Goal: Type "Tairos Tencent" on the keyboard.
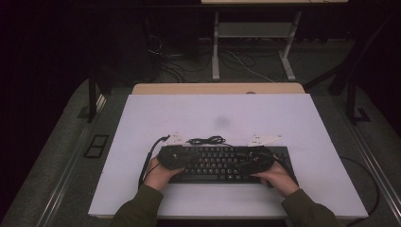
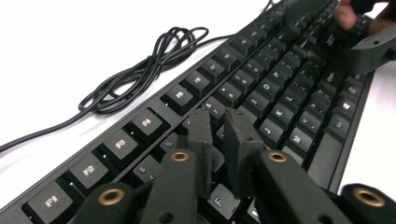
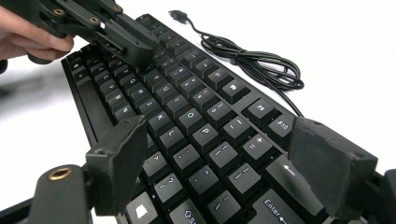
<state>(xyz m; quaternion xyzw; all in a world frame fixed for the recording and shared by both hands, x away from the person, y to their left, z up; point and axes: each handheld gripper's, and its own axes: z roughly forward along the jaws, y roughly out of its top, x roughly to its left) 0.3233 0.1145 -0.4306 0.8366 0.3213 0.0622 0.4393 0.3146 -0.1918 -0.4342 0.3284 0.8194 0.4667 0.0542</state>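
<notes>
Black keyboard (image 1: 222, 163) lies flat on the white table (image 1: 222, 113), near its front edge and roughly centred between the left and right edges, long side parallel to that front edge. Its black cable (image 1: 206, 140) sits in a loose coil on the table just behind the keyboard's back edge, touching or almost touching it; in the right gripper view the plug end (image 3: 177, 14) lies free on the white surface beyond the coil. Left gripper (image 1: 177, 160) is over the keyboard's left end, held by the left hand (image 1: 158, 172), which rests at the front-left corner of the keyboard. In the left gripper view its jaws are nearly together, a thin gap between the two pads, tips down at the left letter keys (image 2: 219, 201); nothing between them, cannot tell if the tips touch the keycaps. Right gripper (image 1: 255, 163) is over the keyboard's right half, held by the right hand (image 1: 279, 177) at the front-right part of the keyboard. In the right gripper view its jaws stand wide apart, empty, straddling the keys near Enter (image 3: 275, 207) and hovering above them, no contact visible. Olive sleeves (image 1: 142, 208) come in over the table's front edge. White three-cornered plates (image 1: 265, 139) of the grippers show just behind the keyboard.
</notes>
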